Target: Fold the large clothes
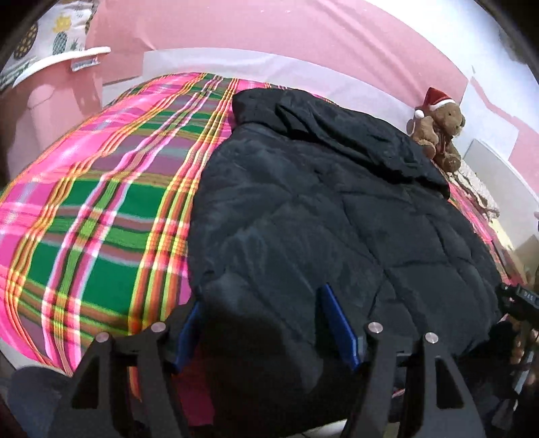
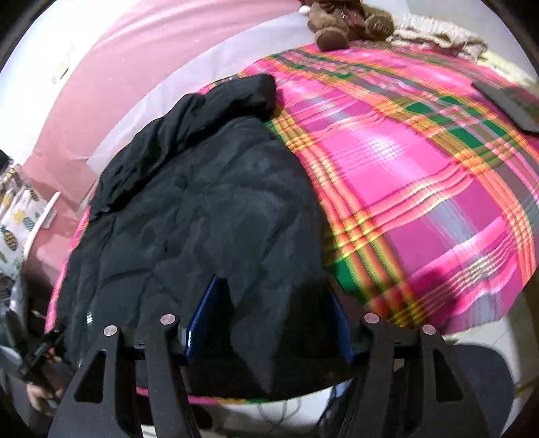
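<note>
A large black quilted jacket (image 1: 337,219) lies spread on a bed covered by a pink, green and yellow plaid blanket (image 1: 94,215). The jacket's collar end points toward the far edge of the blanket, where a sleeve or hood part lies folded across its upper portion; its hem end reaches the blanket's near edge.

The left gripper (image 1: 262,323) sits at the jacket's near hem, toward the hem's left corner. Its blue-padded fingers (image 1: 340,330) stand wide apart, with a fold of the black fabric bulging up between them; the pads do not press it. The right gripper (image 2: 273,320) sits at the same hem, near the jacket's right edge where it meets bare plaid. Its fingers (image 2: 202,320) are likewise spread, with dark fabric lying between them, unclamped.

A brown teddy bear (image 1: 441,131) in a red Santa hat sits beyond the jacket's far right corner, at the blanket's far edge. A pineapple-print cushion (image 1: 57,30) rests on a white chair well off to the jacket's left. A pink wall (image 1: 269,30) rises behind the jacket
</note>
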Demonstrator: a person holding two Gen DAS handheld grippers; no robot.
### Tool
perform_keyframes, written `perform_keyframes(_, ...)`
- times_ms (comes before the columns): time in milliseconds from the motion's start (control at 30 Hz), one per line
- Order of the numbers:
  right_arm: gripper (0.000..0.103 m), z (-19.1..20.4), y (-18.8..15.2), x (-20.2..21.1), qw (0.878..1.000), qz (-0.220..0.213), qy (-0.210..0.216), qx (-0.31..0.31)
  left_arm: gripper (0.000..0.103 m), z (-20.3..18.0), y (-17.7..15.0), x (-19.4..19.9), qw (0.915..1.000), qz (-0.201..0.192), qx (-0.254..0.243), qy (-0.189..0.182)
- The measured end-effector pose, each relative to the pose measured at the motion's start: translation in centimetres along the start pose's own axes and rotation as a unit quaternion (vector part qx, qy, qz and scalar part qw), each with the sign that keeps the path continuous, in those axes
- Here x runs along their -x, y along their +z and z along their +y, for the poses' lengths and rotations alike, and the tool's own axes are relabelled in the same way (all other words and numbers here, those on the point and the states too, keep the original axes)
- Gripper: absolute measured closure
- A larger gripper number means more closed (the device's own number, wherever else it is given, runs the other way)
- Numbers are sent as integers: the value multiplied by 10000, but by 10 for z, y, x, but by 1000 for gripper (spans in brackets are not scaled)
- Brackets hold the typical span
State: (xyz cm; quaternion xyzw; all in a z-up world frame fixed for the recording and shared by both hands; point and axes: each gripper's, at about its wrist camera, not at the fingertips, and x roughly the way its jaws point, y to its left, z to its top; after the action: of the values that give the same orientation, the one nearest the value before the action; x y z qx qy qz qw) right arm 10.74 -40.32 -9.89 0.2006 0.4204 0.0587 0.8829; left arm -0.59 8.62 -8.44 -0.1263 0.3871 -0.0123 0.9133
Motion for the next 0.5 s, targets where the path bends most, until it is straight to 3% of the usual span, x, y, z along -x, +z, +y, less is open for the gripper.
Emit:
perform_keyframes(200,42,-1,-6,-6,9994,249,184,-164,34,-3,-6,-7,9999,99,-32,118)
perform_keyframes(267,52,3,-4,-8,9995,303,103,-71,32,-5,-4,-11,9997,149,-78,159)
perform_keyframes(300,63,3,-3,-9,9994,318,122,-59,32,-5,-3,-11,9996,190,-89,183)
perform_keyframes(333,76,3,-3,-9,9993,327,165,-88,42,-6,-1,-11,9995,212,-109,198)
perform_keyframes(367,81,3,-1,-8,9990,317,293,-143,50,-7,1,-10,9996,216,-115,168)
perform_keyframes(433,88,8,3,2,9987,226,442,-112,77,-9,7,-2,9998,171,-108,74)
perform_keyframes(500,90,16,9,17,9981,47,610,17,85,-10,18,9,9999,18,-127,-20)
